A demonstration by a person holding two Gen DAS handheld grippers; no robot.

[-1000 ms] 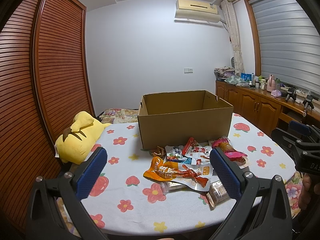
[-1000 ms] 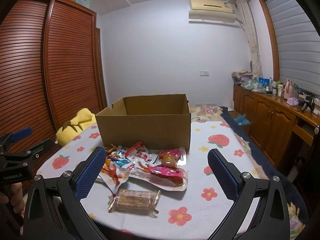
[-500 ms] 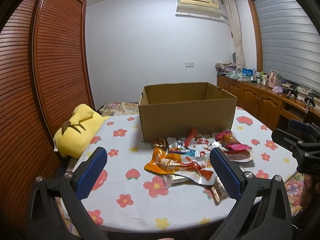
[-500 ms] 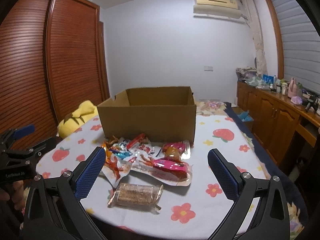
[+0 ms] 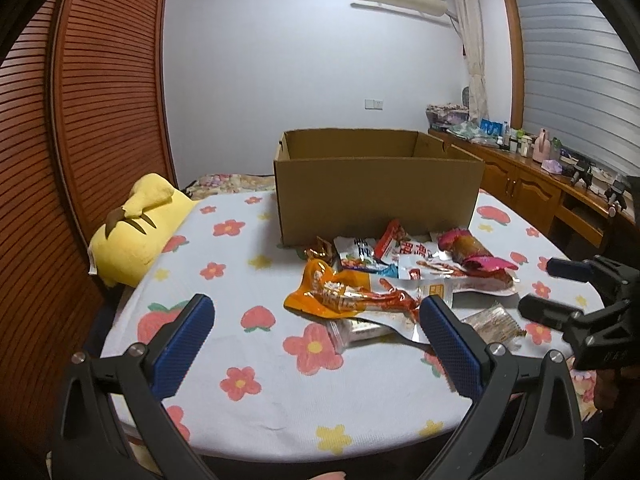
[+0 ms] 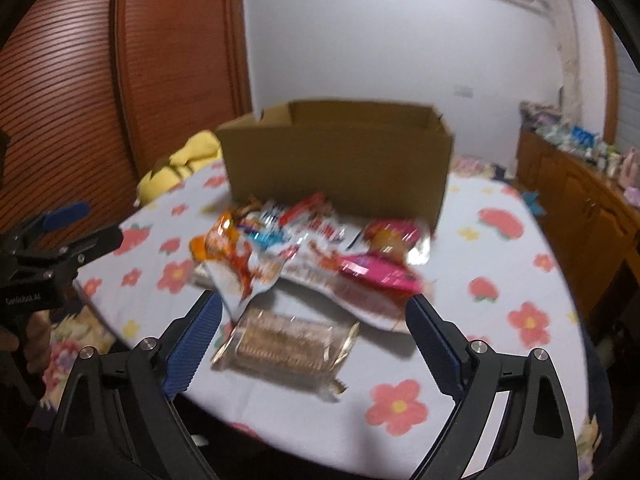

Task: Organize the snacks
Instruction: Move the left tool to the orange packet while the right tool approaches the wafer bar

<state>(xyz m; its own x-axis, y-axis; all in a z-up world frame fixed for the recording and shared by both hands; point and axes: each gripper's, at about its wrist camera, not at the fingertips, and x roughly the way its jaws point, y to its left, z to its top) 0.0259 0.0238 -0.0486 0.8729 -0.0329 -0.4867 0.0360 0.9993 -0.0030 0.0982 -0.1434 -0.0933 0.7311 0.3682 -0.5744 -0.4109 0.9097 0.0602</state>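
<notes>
left claw (image 5: 316, 328): spread wide, nothing between its black arms, whose inner faces are lined with blue, finely ribbed pads (image 5: 184, 336). it hangs above the near edge of the counter (image 5: 248, 408), which is round-edged and covered in a white cloth with a fine woven texture, printed with red flowers, yellow flowers and strawberries.

right claw (image 6: 312, 336): spread wide and closing slightly. between its blue pads, but apart from both, lies a flat oblong cracker pack (image 6: 286, 346) in clear crinkled film with gold-tinted ends. nothing is gripped. this view is blurred.

snacks: a loose, overlapping heap sits on the cloth directly in front of the cardboard box (image 5: 376, 184). items noted:
- an orange glossy pouch (image 5: 344, 292), wrinkled, nearest the left claw
- a white and red foil packet (image 5: 416, 256) behind it
- a pink wrapper (image 5: 476, 256) around a brown rounded item, on the right of the heap
- a small gold-brown twisted wrapper (image 5: 320, 248) close to the box wall
- a clear film pack (image 5: 356, 328) partly under the orange pouch

the box is plain brown corrugated board, rectangular, open at the top, flaps folded down. its inside floor cannot be seen.

a yellow plush toy (image 5: 140, 232), soft and rounded with brown stripes, lies at the left edge of the counter, well apart from the heap. a slatted red-brown wooden door (image 5: 108, 100) stands behind it.
</notes>
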